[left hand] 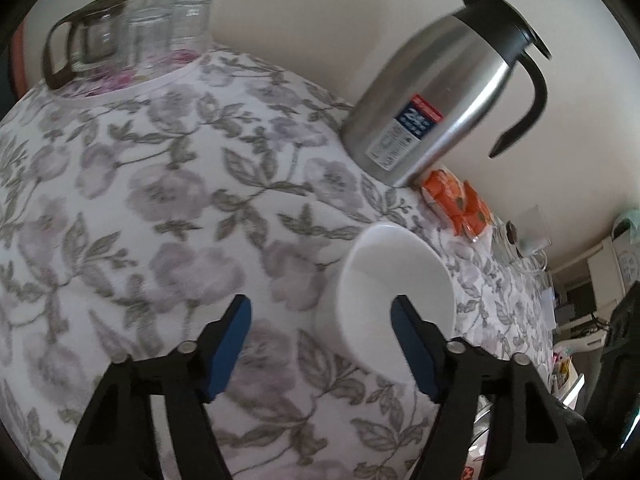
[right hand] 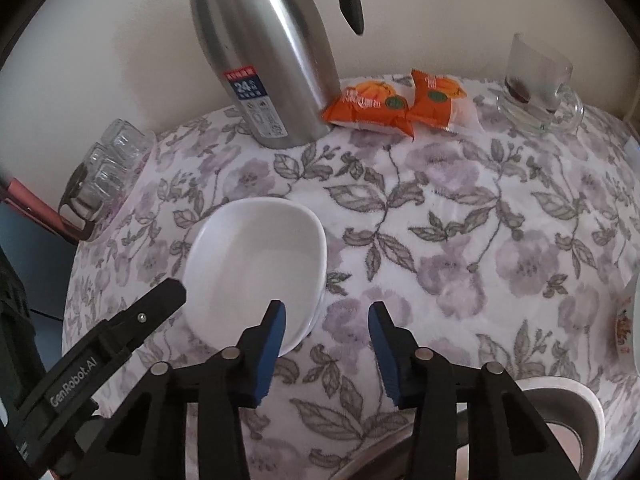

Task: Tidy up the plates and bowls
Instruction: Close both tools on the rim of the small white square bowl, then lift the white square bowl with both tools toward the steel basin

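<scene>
- Left gripper (left hand: pixel 320 354): fingers spread. The right-hand pad (left hand: pixel 414 354) sits over the rim of the white bowl; the left-hand pad stands clear over the cloth. Whether the one pad touches the bowl cannot be told; nothing is pinched.
- Right gripper (right hand: pixel 326 346): fingers spread, bare cloth between them. Its left-hand pad (right hand: pixel 272 346) overlaps the bowl's near rim; contact cannot be told.
- White bowl (right hand: pixel 256 268): one, upright, on the table (right hand: pixel 460 216) towards its left side, well in from the far edge. The layered rim in the right wrist view hints at stacked pieces; the count cannot be settled.
- Floral cloth (left hand: pixel 160 184): one, covering the whole table top.
- Steel flask (right hand: pixel 264 60): one, black handle, labelled, upright at the far edge by the wall.
- Orange snack packets (right hand: pixel 396 106): two, side by side, just right of the flask at the far edge.
- Glass jug (left hand: pixel 86 40) and tumblers (left hand: pixel 176 20): one jug, at least four tumblers, grouped at the far left corner.
- Right wrist view only: one glass cup on a saucer (right hand: pixel 538 84) at the far right corner; a patterned plate's rim (right hand: pixel 626 320) at the right edge; a metal-rimmed vessel (right hand: pixel 580 412) at the near edge; the left gripper's arm.
- Left wrist view only: blurred room furniture beyond the table's right end.
</scene>
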A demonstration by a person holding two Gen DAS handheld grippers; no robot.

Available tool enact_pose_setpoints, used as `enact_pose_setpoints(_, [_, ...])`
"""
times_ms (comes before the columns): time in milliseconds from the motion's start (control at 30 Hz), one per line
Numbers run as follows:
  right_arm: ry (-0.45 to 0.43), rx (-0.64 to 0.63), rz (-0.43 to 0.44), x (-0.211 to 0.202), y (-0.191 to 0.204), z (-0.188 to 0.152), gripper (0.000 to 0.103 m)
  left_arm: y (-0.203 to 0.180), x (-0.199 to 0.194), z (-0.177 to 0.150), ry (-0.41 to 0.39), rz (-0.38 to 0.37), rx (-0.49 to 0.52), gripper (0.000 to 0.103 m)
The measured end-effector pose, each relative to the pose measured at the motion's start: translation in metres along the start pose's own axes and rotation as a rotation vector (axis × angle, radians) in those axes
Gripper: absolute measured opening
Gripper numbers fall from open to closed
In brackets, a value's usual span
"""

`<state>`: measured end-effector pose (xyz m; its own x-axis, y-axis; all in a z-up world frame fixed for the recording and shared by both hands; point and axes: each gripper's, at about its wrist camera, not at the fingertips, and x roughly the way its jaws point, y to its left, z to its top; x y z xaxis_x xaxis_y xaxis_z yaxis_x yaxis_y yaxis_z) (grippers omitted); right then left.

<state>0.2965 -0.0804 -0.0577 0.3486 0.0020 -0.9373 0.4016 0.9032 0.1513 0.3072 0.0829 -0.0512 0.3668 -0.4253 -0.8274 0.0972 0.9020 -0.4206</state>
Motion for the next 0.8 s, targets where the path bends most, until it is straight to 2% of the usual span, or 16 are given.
enact_pose_setpoints(133, [0.031, 0.003, 0.008, 0.014, 0.000, -0.003, 0.039, -0.012, 0.011, 0.002, 0.006, 0.024, 0.045, 0.054])
enact_pose_setpoints(300, [0.043, -0.025, 0.019, 0.020, 0.005, -0.005, 0.037, -0.008, 0.022, 0.003, 0.018, 0.040, 0.031, 0.049])
enact_pose_setpoints(533, [0.076, -0.032, 0.026, 0.031, 0.010, -0.008, 0.033, 0.000, 0.037, -0.001, 0.037, 0.070, 0.020, 0.034])
enact_pose_setpoints(700, [0.072, -0.044, 0.029, 0.032, 0.013, -0.009, 0.030, 0.002, 0.038, -0.002, 0.035, 0.054, 0.015, 0.032])
enact_pose_setpoints(800, [0.067, -0.059, 0.039, 0.032, 0.016, -0.011, 0.025, 0.000, 0.035, -0.003, 0.032, 0.038, 0.029, 0.021])
